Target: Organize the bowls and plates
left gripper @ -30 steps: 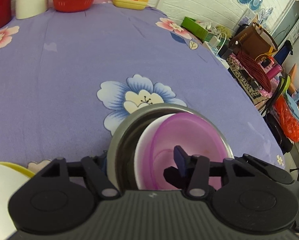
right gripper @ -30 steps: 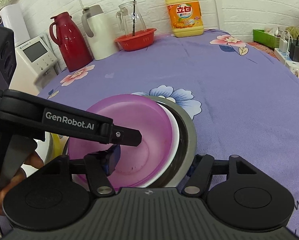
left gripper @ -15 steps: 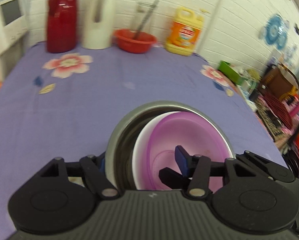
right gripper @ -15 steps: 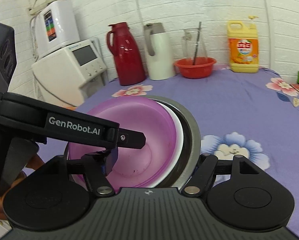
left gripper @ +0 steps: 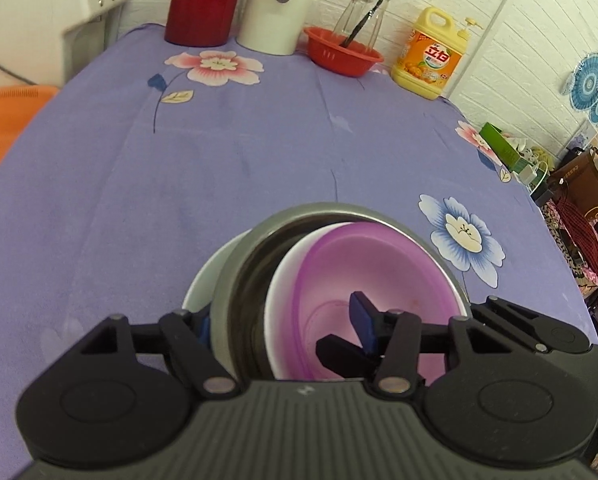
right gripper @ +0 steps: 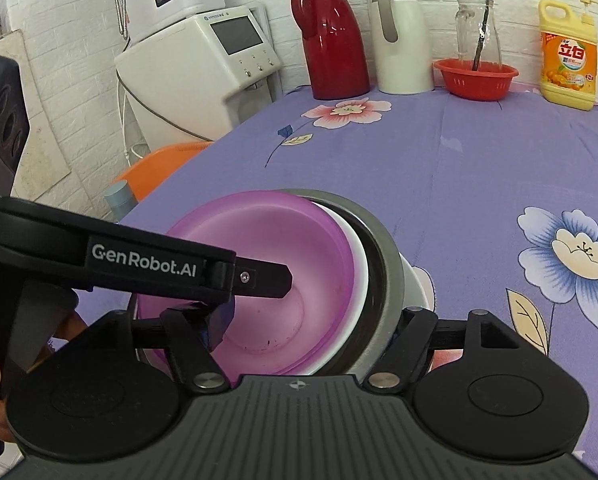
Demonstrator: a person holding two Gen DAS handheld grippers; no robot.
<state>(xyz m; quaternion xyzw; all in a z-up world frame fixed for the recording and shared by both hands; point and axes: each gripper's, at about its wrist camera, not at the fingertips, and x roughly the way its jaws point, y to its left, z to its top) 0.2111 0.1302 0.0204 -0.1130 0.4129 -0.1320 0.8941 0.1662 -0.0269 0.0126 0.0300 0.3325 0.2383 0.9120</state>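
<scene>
Left wrist view first: the left hand-held gripper [left gripper: 285, 326] is clamped across the near edge of a nested stack, one blue pad outside the steel bowl [left gripper: 235, 280] and the other down inside the purple bowl [left gripper: 363, 268]. A white bowl [left gripper: 287, 264] sits sandwiched between those two, and a pale bowl [left gripper: 203, 276] peeks out beneath the steel one. Pinching through all the walls at once looks like the way to carry the whole set as one piece. The stack sits tilted over the purple flowered surface [left gripper: 219, 160], though contact with it can't be judged from here.

Over to the right wrist view: the right hand-held gripper [right gripper: 311, 330] grips the same stack from its own side, fingers closed over the rims, left pad inside the purple bowl, right one outside by the pale bowl. The left tool's black finger reaches in across the purple bowl from the left. Two grips on opposite sides likely keep the heavy, slippery stack from tipping. Red basket [right gripper: 475, 78], jugs and detergent bottle [right gripper: 567, 68] stand well apart at the far wall, leaving open cloth ahead for setting down.
</scene>
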